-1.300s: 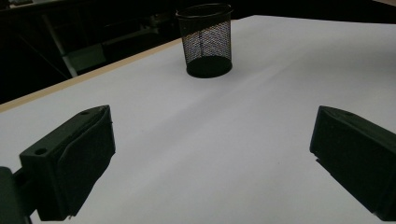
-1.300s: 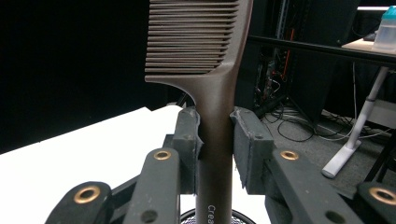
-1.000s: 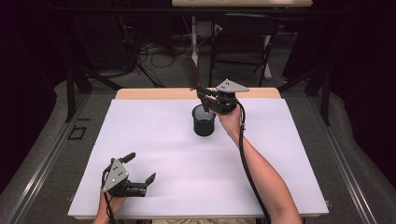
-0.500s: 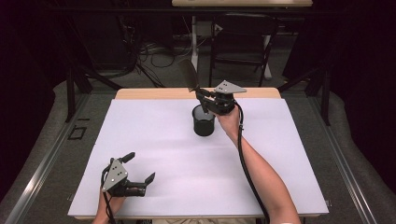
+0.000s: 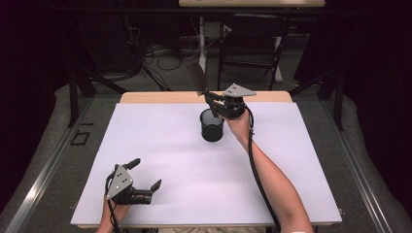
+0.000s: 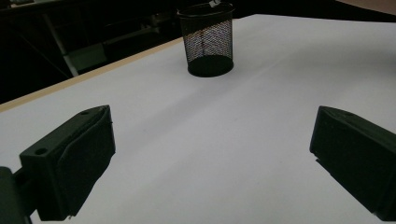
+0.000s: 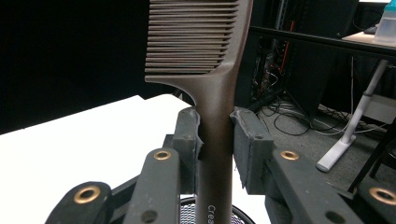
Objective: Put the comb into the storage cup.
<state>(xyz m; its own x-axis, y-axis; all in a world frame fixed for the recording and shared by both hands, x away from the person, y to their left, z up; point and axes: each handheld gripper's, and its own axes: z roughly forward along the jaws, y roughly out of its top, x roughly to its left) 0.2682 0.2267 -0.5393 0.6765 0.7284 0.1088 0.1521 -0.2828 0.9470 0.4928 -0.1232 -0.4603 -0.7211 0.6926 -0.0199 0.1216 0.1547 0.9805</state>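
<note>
A black mesh cup stands upright on the white table, toward the far middle; the left gripper view shows the cup well ahead. My right gripper hovers over the cup's rim, shut on the handle of a dark brown comb whose toothed end points up and away. In the right gripper view both pads clamp the comb and the handle's lower end hangs above the cup. My left gripper rests near the front left of the table, jaws wide open with nothing between them.
The table's far wooden edge lies just behind the cup. Beyond it stand a dark chair, stand legs and floor cables. A cable trails along the right forearm.
</note>
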